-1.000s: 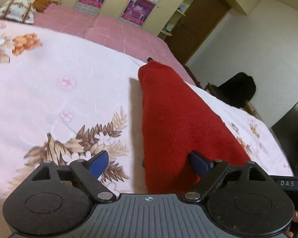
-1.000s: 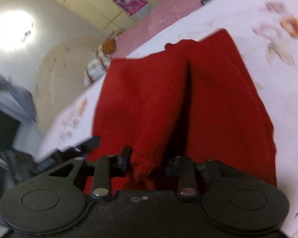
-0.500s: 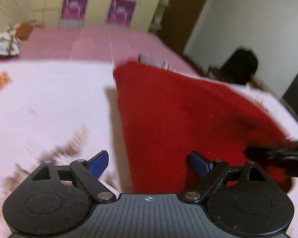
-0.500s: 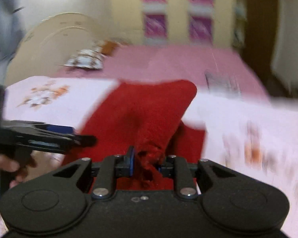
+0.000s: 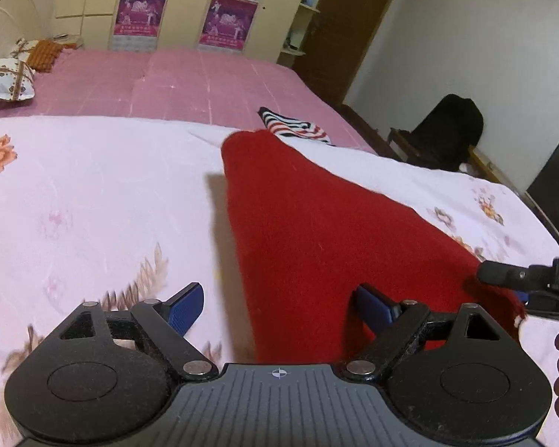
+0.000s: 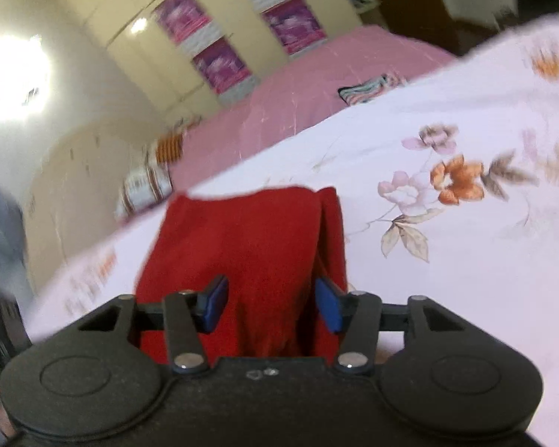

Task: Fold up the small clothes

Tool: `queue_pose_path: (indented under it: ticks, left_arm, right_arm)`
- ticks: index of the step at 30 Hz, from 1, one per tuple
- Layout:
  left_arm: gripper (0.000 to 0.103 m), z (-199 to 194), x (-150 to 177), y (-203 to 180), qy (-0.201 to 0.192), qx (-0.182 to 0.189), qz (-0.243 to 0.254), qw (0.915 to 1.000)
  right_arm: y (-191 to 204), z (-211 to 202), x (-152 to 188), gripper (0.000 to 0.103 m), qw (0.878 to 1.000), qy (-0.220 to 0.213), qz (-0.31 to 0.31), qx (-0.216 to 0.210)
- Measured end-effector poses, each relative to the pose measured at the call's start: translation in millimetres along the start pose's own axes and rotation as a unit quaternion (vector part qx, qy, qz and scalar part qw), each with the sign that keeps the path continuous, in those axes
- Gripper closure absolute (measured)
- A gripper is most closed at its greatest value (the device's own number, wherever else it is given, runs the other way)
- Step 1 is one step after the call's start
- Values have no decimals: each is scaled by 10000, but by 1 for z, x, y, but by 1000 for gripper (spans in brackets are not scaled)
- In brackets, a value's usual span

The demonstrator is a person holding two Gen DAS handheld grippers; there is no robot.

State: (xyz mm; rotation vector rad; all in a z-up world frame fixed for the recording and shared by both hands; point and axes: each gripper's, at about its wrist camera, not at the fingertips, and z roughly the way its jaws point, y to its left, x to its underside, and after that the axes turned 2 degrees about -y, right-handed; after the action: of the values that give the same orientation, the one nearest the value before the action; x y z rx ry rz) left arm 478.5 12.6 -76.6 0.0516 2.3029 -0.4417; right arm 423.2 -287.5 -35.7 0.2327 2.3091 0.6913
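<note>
Floral white bedspread, red garment, left gripper wide, right gripper opening around it

Pretty even indoor light is seen in the left wrist view, sharp apart from smeared leaf prints near the bottom. The right wrist view is motion-blurred all over, with a ceiling light blown out to glare. Edges are bent by fisheye.
</note>
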Motion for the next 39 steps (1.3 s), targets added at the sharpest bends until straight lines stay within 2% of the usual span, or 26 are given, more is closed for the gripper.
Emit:
queue_pose_path:
  ticks: [2, 3, 4, 5, 6, 7, 8, 11, 13, 14, 16, 18, 20, 21, 22, 23, 24, 25, 27, 30, 33, 34, 36, 37, 39]
  left_arm:
    - [15, 8, -4, 4, 70, 61, -33, 10000]
    - [15, 11, -6, 6, 86, 70, -13, 9999]
    - [14, 14, -5, 7, 145, 14, 85, 9999]
    - [14, 19, -4, 8, 270, -46, 200, 9994]
    - [8, 22, -2, 10, 335, -49, 203, 9992]
    - [5, 25, -2, 10, 359, -97, 183, 9991]
    - [5, 25, -2, 10, 359, -105, 199, 9991]
    - [5, 17, -6, 5, 199, -95, 380, 9990]
    - [6, 4, -11, 1, -101, -187, 516, 9984]
    - [6, 0, -15, 1, -258, -246, 529, 9980]
    - [5, 1, -24, 0, -520, -255, 442, 9973]
    - [5, 12, -33, -1, -618, -423, 438, 9962]
    - [5, 30, -39, -1, -490, -532, 444, 9964]
    - [5, 43, -39, 0, -272, -688, 513, 9959]
    - [4, 55, -36, 3, -15, -718, 556, 9959]
    - [2, 59, -33, 6, 1, -647, 413, 9971]
    - [0, 59, -33, 9, 29, -652, 304, 9974]
    - [0, 56, -32, 9, 27, -658, 305, 9974]
    - [1, 39, -32, 4, -94, -706, 373, 9968]
    - [1, 2, -19, -9, -371, -445, 427, 9974]
    - [1, -14, 13, -31, -293, -425, 884, 9947]
    - [0, -12, 24, -34, -255, -452, 943, 9942]
    - [0, -6, 32, -29, -270, -302, 676, 9969]
    - [0, -4, 29, -24, -253, -274, 550, 9978]
    - [0, -4, 21, -22, -163, -323, 496, 9981]
  right_arm:
    - [-7, 13, -5, 70, 9996, 43, 284, -81]
    - [-5, 19, -6, 82, 9998, 67, 187, -20]
    - [2, 23, -5, 87, 9999, 0, -74, 87]
    - [14, 27, -2, 89, 9970, -94, -680, 364]
    - [25, 40, 5, 90, 9871, 4, -1359, 844]
    - [29, 54, 14, 90, 9741, 115, -1900, 1222]
    - [32, 57, 18, 90, 9686, -11, -2104, 1322]
    - [40, 53, 20, 87, 9656, -48, -2174, 1427]
    - [46, 44, 20, 72, 9583, -149, -2408, 1534]
    - [49, 38, 17, 70, 9564, -317, -2454, 1553]
    - [56, 30, 7, 73, 9576, -602, -2450, 1393]
    - [67, 35, -1, 73, 9537, -775, -2603, 1290]
    - [79, 57, -7, 76, 9460, -666, -2815, 1465]
    - [80, 72, -8, 78, 9438, -518, -2872, 1552]
    - [75, 91, -9, 79, 9431, -189, -2844, 1712]
    - [61, 112, -7, 79, 9423, 284, -2751, 1887]
    - [51, 110, -6, 77, 9488, 78, -2620, 1762]
    - [44, 106, -10, 77, 9582, 78, -2336, 1651]
    - [41, 95, -15, 77, 9649, 89, -2116, 1551]
    - [54, 59, -7, 75, 9603, -246, -2402, 1401]
    - [65, 27, 14, 75, 9614, -416, -2535, 985]
    - [66, 25, 26, 78, 9582, -338, -2689, 922]
    - [62, 42, 45, 79, 9473, 130, -2992, 1138]
    - [54, 52, 49, 79, 9457, 125, -3013, 1211]
    - [54, 51, 44, 79, 9541, 86, -2745, 1194]
